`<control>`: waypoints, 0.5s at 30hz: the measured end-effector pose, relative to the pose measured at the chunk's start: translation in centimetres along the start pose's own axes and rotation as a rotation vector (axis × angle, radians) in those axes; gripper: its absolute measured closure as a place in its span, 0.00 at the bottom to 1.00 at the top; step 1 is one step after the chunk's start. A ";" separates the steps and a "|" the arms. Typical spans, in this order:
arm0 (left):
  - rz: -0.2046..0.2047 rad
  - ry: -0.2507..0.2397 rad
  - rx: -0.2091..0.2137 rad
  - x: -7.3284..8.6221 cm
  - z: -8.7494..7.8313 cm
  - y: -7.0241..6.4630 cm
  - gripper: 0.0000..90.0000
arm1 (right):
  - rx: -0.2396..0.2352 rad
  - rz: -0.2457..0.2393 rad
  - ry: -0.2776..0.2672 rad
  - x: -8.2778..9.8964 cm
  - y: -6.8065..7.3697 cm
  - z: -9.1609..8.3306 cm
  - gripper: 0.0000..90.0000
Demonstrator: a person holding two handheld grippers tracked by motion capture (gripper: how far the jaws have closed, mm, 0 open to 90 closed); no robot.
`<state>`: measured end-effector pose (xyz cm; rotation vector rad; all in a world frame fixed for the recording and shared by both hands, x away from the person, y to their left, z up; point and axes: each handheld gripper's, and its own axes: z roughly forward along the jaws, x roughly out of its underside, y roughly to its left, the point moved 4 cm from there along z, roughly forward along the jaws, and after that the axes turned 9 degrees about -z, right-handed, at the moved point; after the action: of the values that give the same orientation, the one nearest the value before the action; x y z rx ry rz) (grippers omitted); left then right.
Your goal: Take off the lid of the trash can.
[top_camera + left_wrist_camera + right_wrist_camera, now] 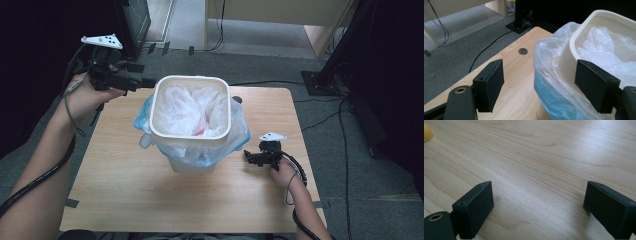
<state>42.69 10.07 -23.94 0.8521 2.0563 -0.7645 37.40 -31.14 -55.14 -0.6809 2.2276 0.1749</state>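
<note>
White bin [190, 125] with plastic liner [192, 111], no readable writing, both grippers' fingers released

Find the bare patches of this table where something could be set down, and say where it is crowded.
Free: the table strip nearest the person, and the left side between its edge and the bin. Crowded: the middle, where the bin's overhanging bag spreads, and right of it the right claw.

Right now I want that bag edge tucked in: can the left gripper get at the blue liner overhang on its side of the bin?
Probably yes. The left gripper is open, its jaws straddling the blue liner overhang beside the bin rim, with nothing between.
</note>
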 end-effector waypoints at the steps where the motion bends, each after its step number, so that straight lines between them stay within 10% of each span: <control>1: 0.001 0.000 0.001 -0.1 0.1 -0.1 0.25 | 0.000 0.000 0.000 0.0 0.0 0.0 0.10; 15: 0.023 -0.013 -0.006 -1.6 0.2 -1.3 0.28 | 0.000 -0.001 -0.001 0.0 0.0 0.0 0.10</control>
<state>42.56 8.67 -22.49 0.8633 2.0327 -0.7488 37.41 -31.15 -55.14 -0.6822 2.2263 0.1742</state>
